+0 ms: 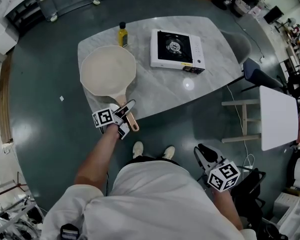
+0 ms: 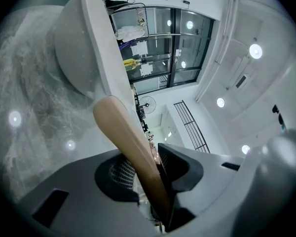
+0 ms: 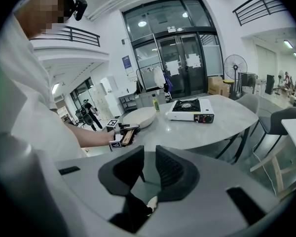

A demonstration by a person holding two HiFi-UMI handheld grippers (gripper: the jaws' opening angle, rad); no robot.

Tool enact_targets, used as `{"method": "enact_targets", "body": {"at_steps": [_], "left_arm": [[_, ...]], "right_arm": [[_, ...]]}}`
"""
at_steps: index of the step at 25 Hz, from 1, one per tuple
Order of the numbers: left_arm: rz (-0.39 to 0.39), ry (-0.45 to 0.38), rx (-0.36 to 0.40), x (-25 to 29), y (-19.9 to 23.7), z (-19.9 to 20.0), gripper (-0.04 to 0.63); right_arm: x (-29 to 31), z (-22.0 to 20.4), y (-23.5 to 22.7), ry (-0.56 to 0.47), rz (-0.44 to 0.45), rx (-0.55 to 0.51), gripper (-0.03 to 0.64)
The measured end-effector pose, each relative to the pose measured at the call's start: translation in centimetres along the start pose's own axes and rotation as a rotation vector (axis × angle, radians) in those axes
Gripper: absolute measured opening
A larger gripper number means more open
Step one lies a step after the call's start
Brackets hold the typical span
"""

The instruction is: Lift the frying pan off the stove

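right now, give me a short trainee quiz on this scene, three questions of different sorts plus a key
1. True or false: the frying pan sits on the stove.
2. Which part of the pan is the left gripper shut on? A) the rim B) the wooden handle C) the base
3. Fill in: the right gripper holds ____.

Key: 1 false, the pan is off the burner, to the stove's left in the head view. 2 B. 3 nothing, its jaws stand apart and empty.
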State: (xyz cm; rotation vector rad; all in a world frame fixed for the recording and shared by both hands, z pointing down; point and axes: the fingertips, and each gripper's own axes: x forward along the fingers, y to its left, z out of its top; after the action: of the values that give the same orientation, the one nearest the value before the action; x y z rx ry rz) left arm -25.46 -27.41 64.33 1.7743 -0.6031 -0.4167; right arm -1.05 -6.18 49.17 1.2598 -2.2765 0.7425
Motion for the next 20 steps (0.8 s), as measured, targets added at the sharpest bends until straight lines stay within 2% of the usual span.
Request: {"method": "enact_targets", "body": {"at_steps": [12, 16, 20], "left_arm": [[0.025, 0.034, 0.003, 0.1, 1.4, -0.6, 0.137], [0.057, 0.044, 0.038, 0.1, 1.4, -0.6, 0.142], [0.103, 0.028, 0.088, 0.0, 1.3, -0.8, 0.199]], "right_arm": [[-0.7, -1.7, 0.7, 0.015, -0.03, 0.032, 0.081], [-0.8, -1.9, 1.1, 0.02, -0.029, 0.033, 0.081], [-0.7, -2.3, 1.1, 0.016, -0.017, 0.028, 0.083]]}}
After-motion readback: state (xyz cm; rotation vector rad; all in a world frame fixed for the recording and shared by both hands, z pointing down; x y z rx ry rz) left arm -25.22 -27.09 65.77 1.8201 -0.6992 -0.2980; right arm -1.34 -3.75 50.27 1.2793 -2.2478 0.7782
